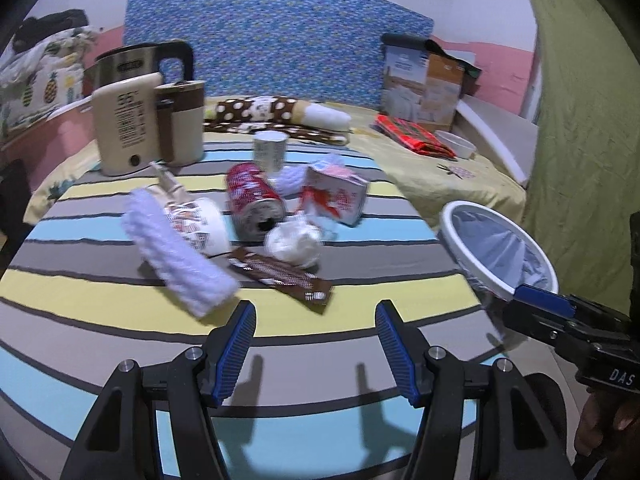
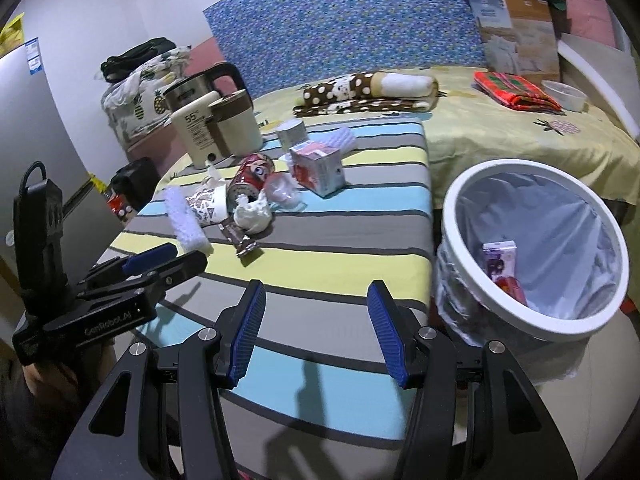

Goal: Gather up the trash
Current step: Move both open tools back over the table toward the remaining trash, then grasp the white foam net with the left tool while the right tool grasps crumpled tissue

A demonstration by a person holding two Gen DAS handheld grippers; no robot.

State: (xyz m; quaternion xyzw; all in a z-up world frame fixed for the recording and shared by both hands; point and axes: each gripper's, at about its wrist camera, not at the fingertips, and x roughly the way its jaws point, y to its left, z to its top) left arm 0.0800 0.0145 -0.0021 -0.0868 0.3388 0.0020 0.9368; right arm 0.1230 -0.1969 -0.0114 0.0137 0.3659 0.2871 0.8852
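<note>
Both claws hang empty, jaws apart, over a striped cloth [image 1: 360,272]; left gripper [image 1: 316,344] faces a trash pile [image 1: 260,216] just ahead; right gripper [image 2: 316,336] sits beside the lined bin [image 2: 536,248].

Both left tongs [image 1: 316,344] and right tongs [image 2: 316,332] gape wide, empty, angled downward side by side.

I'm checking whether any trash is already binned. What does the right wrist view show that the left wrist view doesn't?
Only the right wrist view looks down into the white bin, where a small carton already lies on the liner. Only the left wrist view shows the right gripper in front of the bin's rim. Both show the red can, the crumpled tissue and the brown wrapper on the striped cloth.
</note>
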